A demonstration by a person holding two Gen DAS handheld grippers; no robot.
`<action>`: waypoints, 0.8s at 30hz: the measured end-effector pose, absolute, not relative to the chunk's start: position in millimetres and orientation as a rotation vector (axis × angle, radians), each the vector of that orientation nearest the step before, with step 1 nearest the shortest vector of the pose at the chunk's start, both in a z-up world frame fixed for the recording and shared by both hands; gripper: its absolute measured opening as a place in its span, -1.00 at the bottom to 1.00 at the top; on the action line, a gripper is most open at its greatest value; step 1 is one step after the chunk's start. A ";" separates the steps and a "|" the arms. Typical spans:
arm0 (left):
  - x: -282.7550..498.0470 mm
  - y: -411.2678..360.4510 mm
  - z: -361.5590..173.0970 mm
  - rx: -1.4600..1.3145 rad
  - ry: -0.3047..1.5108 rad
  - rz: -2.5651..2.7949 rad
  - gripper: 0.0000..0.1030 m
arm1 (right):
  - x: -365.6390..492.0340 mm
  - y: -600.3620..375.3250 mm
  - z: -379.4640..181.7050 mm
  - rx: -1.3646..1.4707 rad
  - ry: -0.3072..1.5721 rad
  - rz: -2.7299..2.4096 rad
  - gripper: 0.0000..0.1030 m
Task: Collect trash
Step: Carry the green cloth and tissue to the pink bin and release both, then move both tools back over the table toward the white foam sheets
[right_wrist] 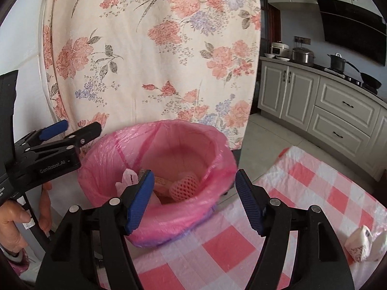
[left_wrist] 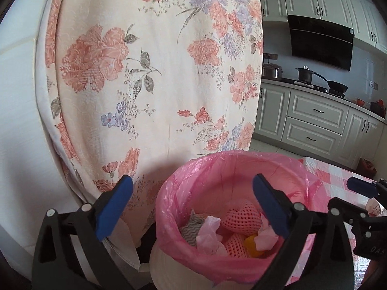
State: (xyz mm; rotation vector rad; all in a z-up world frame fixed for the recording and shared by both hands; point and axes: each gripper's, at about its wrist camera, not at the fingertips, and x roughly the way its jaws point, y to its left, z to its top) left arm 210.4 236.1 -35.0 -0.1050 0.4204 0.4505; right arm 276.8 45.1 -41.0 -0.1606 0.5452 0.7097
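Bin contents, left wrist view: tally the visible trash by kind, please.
Inside the pink-lined bin, as far as visible:
Foam fruit nets: 2
Pink crumpled plastic or tissue pieces: 2
Grey patterned cloth: 1
Yellow-orange item: 1
Total: 6

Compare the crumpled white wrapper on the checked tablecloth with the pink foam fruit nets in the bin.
The crumpled white wrapper lies on the checked tablecloth, outside the bin; the pink foam fruit nets already sit inside the pink-lined trash bin. The wrapper is white with dark print and looks smooth; the nets are pink with an open mesh. The wrapper lies alone; the nets rest among other scraps. Both look like light packaging waste.
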 end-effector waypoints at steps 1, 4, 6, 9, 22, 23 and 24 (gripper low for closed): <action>207.9 232.2 -34.5 -0.105 0.419 0.446 0.90 | 275.0 40.9 -41.1 -0.161 0.546 0.702 0.29; 200.9 217.5 -32.9 -0.090 0.413 0.430 0.90 | 266.7 22.1 -41.6 -0.150 0.546 0.673 0.29; 196.8 204.3 -32.1 -0.071 0.415 0.403 0.90 | 261.2 10.5 -42.5 -0.143 0.547 0.654 0.33; 192.0 181.3 -33.1 -0.061 0.423 0.332 0.90 | 251.8 -12.0 -43.5 -0.127 0.542 0.615 0.43; 196.8 46.3 -52.9 0.042 0.486 0.045 0.90 | 220.8 -134.9 -54.9 -0.021 0.546 0.393 0.59; 197.5 37.2 -54.4 0.047 0.488 0.027 0.91 | 218.5 -145.3 -57.8 -0.013 0.549 0.371 0.59; 198.5 25.6 -56.3 0.053 0.492 0.005 0.91 | 216.3 -153.8 -60.0 -0.007 0.551 0.353 0.59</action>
